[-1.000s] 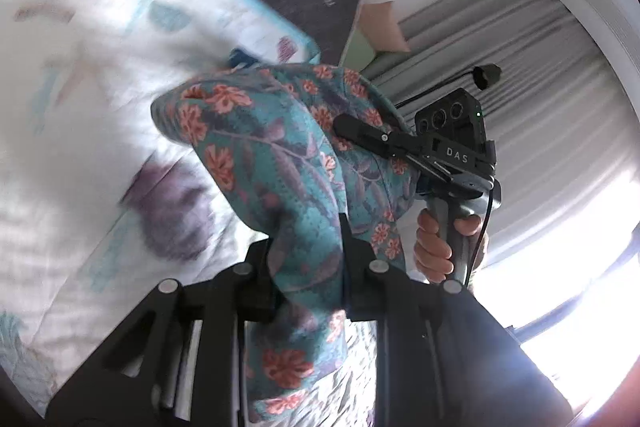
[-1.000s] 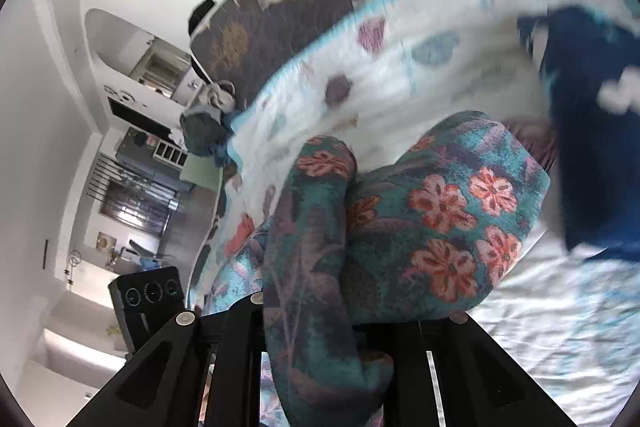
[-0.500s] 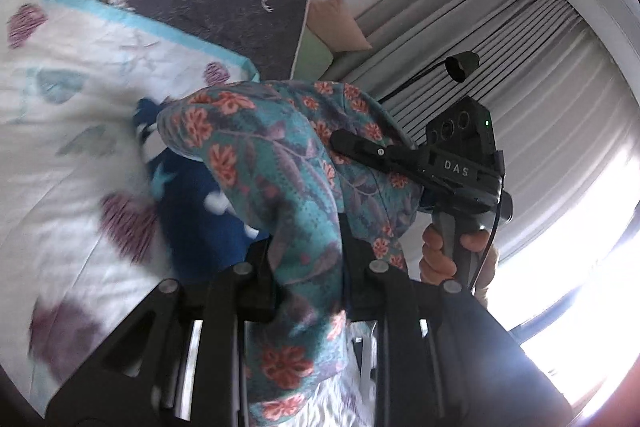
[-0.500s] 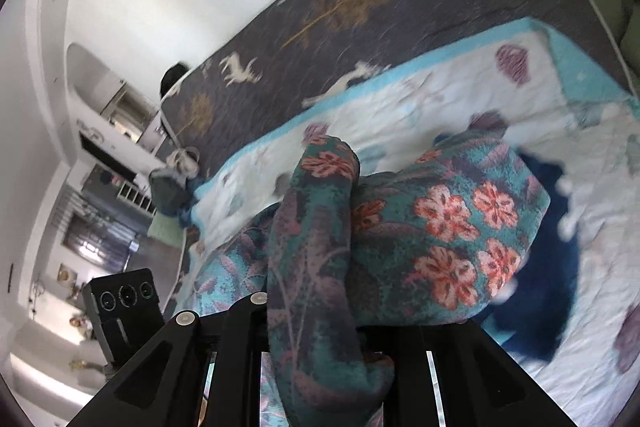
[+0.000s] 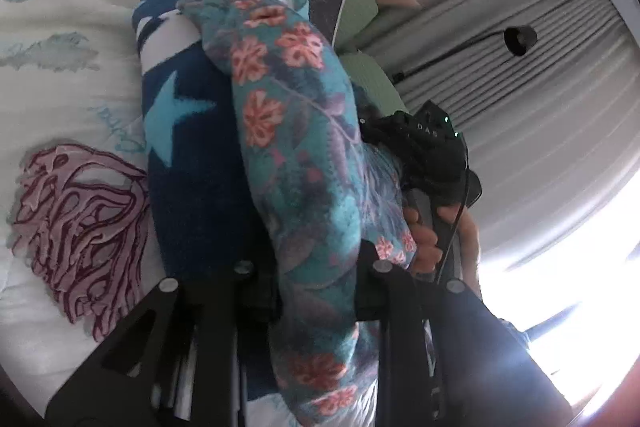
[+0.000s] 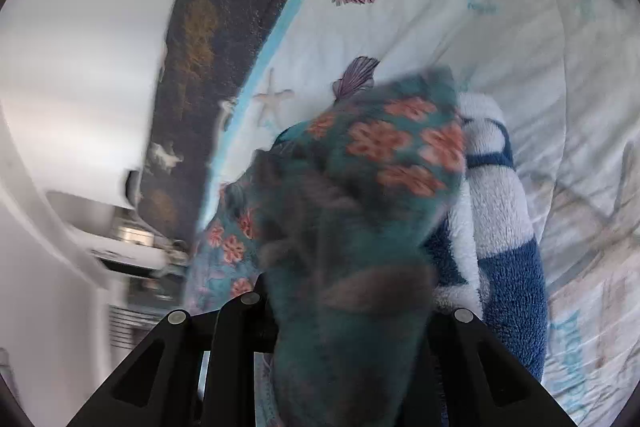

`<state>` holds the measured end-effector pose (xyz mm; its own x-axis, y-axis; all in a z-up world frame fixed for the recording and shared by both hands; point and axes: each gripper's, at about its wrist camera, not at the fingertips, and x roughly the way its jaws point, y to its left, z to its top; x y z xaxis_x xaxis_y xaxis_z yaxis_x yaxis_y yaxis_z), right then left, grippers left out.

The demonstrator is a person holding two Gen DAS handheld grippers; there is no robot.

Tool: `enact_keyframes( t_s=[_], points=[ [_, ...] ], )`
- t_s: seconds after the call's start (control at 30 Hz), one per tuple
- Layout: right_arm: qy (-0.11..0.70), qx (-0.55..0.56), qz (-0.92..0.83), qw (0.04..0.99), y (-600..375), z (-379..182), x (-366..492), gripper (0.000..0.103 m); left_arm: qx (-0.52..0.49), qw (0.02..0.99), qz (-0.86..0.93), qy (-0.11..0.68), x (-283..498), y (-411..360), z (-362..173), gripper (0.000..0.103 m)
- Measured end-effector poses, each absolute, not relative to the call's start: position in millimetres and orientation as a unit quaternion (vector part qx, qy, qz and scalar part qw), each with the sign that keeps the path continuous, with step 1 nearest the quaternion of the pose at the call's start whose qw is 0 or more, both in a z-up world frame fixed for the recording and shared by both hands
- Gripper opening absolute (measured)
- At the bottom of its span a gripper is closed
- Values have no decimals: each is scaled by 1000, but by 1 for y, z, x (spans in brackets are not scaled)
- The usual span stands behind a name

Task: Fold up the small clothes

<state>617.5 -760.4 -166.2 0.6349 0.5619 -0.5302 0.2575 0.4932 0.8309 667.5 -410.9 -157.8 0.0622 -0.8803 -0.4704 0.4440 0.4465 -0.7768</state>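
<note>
Though fingertips are hidden, both grippers — left gripper (image 5: 316, 263); right gripper (image 6: 348, 307) — pinch the floral garment (image 5: 296, 131).

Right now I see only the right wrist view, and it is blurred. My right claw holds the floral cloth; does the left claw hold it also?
Observer: Yes. The left claw is shut on the same floral garment, which runs up between its fingers.
Operator: What is the blue and white thing beneath it?
Observer: A navy fleece item lying on the seashell quilt. The left view shows a light blue star on it.
Operator: What is around my right claw?
Observer: A bare hand grips its handle, with grey curtains behind.
</note>
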Motion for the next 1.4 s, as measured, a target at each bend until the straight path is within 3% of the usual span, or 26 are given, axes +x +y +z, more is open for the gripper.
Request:
enact_keyframes(
  t_s=[0.1, 0.17, 0.2, 0.23, 0.27, 0.33, 0.37, 0.4, 0.57, 0.67, 0.77, 0.9, 1.0, 1.13, 1.23, 1.4],
  points=[
    [453, 407, 59, 791, -747, -135, 619, 28, -227, 686, -461, 515, 670, -410, -151, 28],
    [485, 297, -15, 823, -731, -102, 621, 59, -240, 674, -454, 532, 673, -405, -148, 34],
    [496, 191, -106, 840, -718, -80, 620, 84, -248, 663, -454, 542, 676, -400, -149, 35],
    [484, 75, -199, 849, -701, -60, 616, 90, -258, 649, -452, 555, 678, -394, -152, 35],
    [469, 3, -250, 847, -687, -51, 614, 90, -272, 637, -444, 568, 679, -387, -155, 36],
    [429, -122, -346, 826, -661, -28, 607, 90, -307, 627, -413, 585, 675, -364, -157, 52],
    [415, -118, -335, 838, -654, -16, 601, 90, -311, 630, -399, 589, 673, -356, -157, 67],
    [407, -90, -299, 858, -649, -8, 597, 90, -312, 641, -386, 585, 669, -345, -153, 70],
    [403, 160, -89, 897, -639, -2, 606, 84, -312, 655, -407, 555, 654, -326, -136, 70],
    [459, 81, -133, 875, -604, -32, 641, 68, -297, 664, -429, 536, 638, -323, -129, 70],
    [543, -39, -174, 820, -572, -98, 681, 66, -260, 678, -430, 536, 633, -319, -138, 70],
    [540, -22, -167, 825, -576, -85, 682, 65, -259, 652, -423, 573, 638, -318, -159, 70],
    [508, 67, -144, 846, -600, -48, 660, 65, -288, 645, -439, 555, 649, -318, -149, 70],
    [463, 93, -128, 872, -612, -27, 607, 66, -337, 640, -469, 507, 670, -325, -118, 70],
    [456, 126, -134, 871, -623, -34, 576, 66, -372, 617, -505, 476, 683, -346, -103, 71],
    [466, 208, -98, 854, -641, -71, 538, 66, -354, 613, -474, 524, 698, -396, -135, 70]
  ],
)
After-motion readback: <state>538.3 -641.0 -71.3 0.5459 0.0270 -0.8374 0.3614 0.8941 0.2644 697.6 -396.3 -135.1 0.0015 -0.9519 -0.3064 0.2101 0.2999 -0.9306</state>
